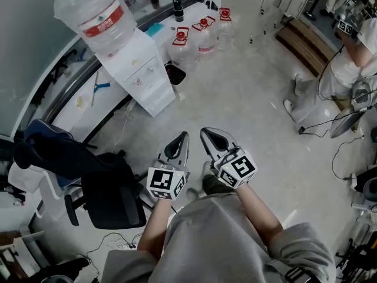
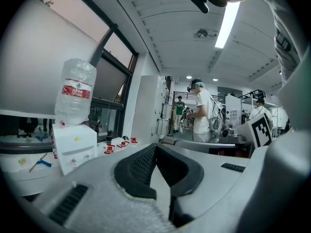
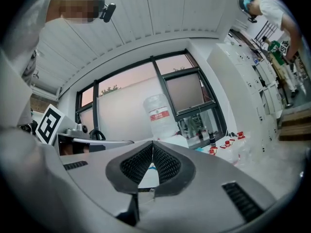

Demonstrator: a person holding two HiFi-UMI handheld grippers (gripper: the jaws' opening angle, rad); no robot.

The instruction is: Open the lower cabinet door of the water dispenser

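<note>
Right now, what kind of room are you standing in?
Probably a lab or an office workroom. There is a water dispenser, spare water jugs standing on the floor, an office chair, and cables trailing about.

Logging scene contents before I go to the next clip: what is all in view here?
dispenser: one, white, against the window ledge
big bottle: one, clear with a red label, upside down on the dispenser
floor bottles: three, clear with red caps, on the floor beyond the dispenser
tool: one, blue, on the ledge left of the dispenser
chair: one, black, on the floor at left
other person: one, in white, far right
left claw: one, grey and black, shut and empty, short of the dispenser
right claw: one, grey and black, shut and empty, beside the left claw
</note>
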